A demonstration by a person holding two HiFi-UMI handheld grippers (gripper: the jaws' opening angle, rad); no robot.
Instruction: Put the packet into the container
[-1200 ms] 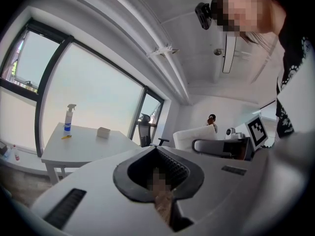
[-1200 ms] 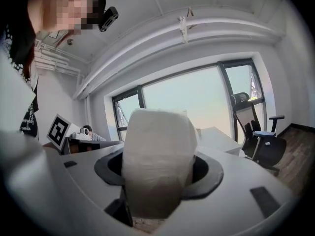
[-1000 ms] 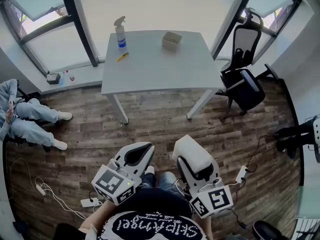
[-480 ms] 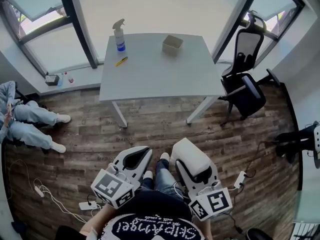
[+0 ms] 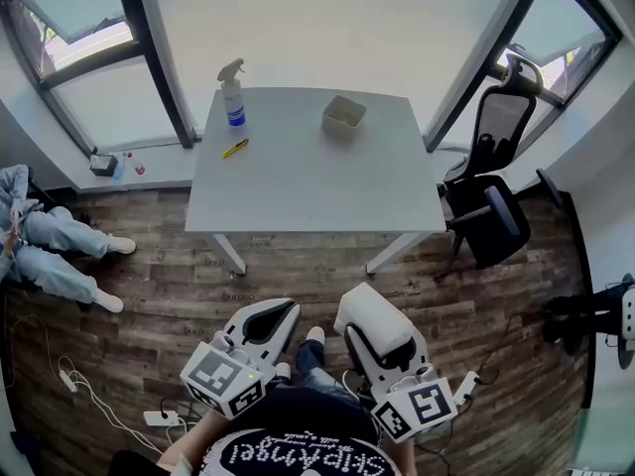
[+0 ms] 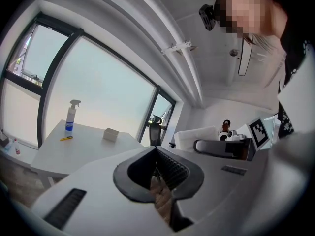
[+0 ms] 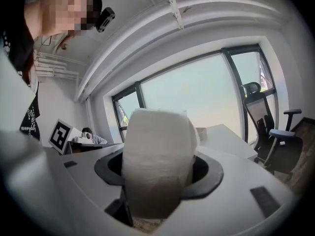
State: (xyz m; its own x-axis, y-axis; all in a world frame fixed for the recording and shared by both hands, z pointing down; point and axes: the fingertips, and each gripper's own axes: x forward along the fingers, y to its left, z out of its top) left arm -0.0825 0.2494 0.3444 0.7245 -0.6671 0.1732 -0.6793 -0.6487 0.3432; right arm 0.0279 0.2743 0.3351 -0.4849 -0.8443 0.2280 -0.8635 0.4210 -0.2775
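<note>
Right hand-held gripper (image 5: 367, 310) clamped on the white packet (image 7: 156, 163), I stand on the wood floor well short of the desk (image 5: 308, 181). The small open container (image 5: 343, 114) sits there near the far edge, toward the right corner, with a spray bottle (image 5: 231, 92) and a yellow pen (image 5: 235, 148) by the far left corner. The packet looks light, soft and puffy, bulging past the jaws, so I judge a hold across its middle best, firm but not crushing; my left hand-held gripper (image 6: 156, 151) is closed on nothing.
</note>
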